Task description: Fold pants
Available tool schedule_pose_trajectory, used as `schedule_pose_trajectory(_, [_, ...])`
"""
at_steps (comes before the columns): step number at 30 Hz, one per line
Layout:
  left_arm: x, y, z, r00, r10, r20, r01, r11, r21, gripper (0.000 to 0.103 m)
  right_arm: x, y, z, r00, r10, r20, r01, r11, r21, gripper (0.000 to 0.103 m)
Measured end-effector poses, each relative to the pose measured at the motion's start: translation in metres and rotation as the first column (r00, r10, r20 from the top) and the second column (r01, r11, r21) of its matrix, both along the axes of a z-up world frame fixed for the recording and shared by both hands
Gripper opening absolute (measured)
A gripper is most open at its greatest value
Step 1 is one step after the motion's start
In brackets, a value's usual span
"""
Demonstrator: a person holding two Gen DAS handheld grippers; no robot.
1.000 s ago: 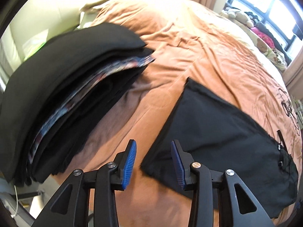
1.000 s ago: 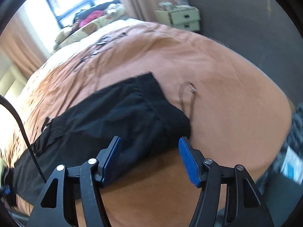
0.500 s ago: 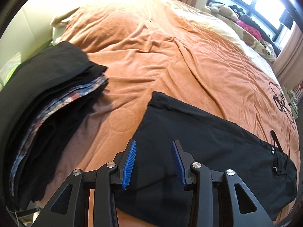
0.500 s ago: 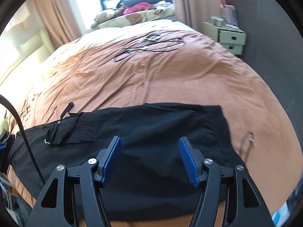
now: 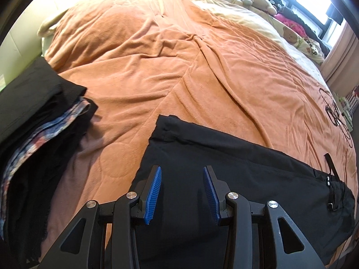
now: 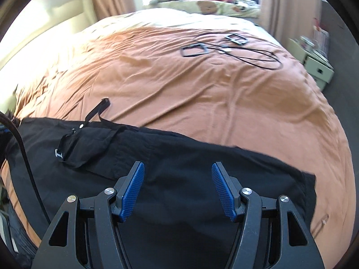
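Black pants point(image 5: 235, 172) lie flat along the near edge of an orange bedspread point(image 5: 179, 67), legs laid together. They also show in the right wrist view point(image 6: 179, 174), with a strap and cargo pocket point(image 6: 85, 143) at the left. My left gripper point(image 5: 182, 190) is open and empty, hovering above the pants near their left end. My right gripper point(image 6: 178, 188) is open and empty, hovering above the pants' middle, toward the right end.
A stack of folded dark clothes point(image 5: 33, 134) sits at the bed's left edge. Black cables and small frames point(image 6: 228, 47) lie on the far bedspread point(image 6: 202, 89). Stuffed toys point(image 5: 258, 0) and a window are beyond. A nightstand point(image 6: 316, 65) stands at the right.
Both grippers have swung inward over the pants. The left view turned away from the clothes stack; the right view turned from the bed's corner toward the window. Both stay open.
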State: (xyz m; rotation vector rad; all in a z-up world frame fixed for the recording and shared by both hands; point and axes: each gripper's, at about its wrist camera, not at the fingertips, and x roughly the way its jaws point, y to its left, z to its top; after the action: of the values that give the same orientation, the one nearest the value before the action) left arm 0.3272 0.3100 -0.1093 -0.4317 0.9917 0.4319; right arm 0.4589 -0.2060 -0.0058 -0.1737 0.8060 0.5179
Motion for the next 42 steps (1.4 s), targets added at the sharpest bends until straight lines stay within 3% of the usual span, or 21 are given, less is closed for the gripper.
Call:
schedule_pose_trajectory(13, [0.028, 0.015, -0.024, 0.999, -0.001, -0.038, 0.001, 1.000, 0.000, 0.041, 0.048, 0.089, -0.029, 0.984, 0.173, -0.032, -0.176, 0.970, -0.169, 0.061])
schedule_pose_trajectory(18, [0.034, 0.020, -0.030, 0.999, -0.003, -0.040, 0.003, 1.000, -0.001, 0.041, 0.064, 0.112, -0.037, 0.974, 0.218, -0.058, -0.225, 0.956, -0.186, 0.060])
schedule_pose_trajectory(23, [0.040, 0.023, -0.032, 0.999, -0.009, -0.039, 0.009, 1.000, 0.005, 0.041, 0.074, 0.129, -0.049, 0.953, 0.286, -0.097, -0.301, 0.926, -0.228, 0.053])
schedule_pose_trajectory(27, [0.040, 0.027, -0.030, 1.000, 0.002, -0.023, -0.001, 1.000, 0.006, 0.041, 0.079, 0.136, -0.058, 0.936, 0.323, -0.139, -0.349, 0.903, -0.251, 0.037])
schedule_pose_trajectory(33, [0.039, 0.034, -0.027, 1.000, 0.018, -0.015, -0.018, 0.999, 0.029, 0.041, 0.070, 0.148, -0.060, 0.934, 0.342, -0.101, -0.355, 0.872, -0.338, 0.012])
schedule_pose_trajectory(40, [0.052, 0.039, -0.034, 0.999, -0.015, -0.039, 0.017, 0.999, 0.048, 0.041, 0.057, 0.146, -0.049, 0.948, 0.314, -0.049, -0.310, 0.880, -0.359, 0.007])
schedule_pose_trajectory(42, [0.055, 0.037, -0.037, 0.999, -0.036, -0.040, 0.038, 0.998, 0.059, 0.035, 0.054, 0.146, -0.045, 0.954, 0.299, -0.023, -0.287, 0.887, -0.362, 0.007])
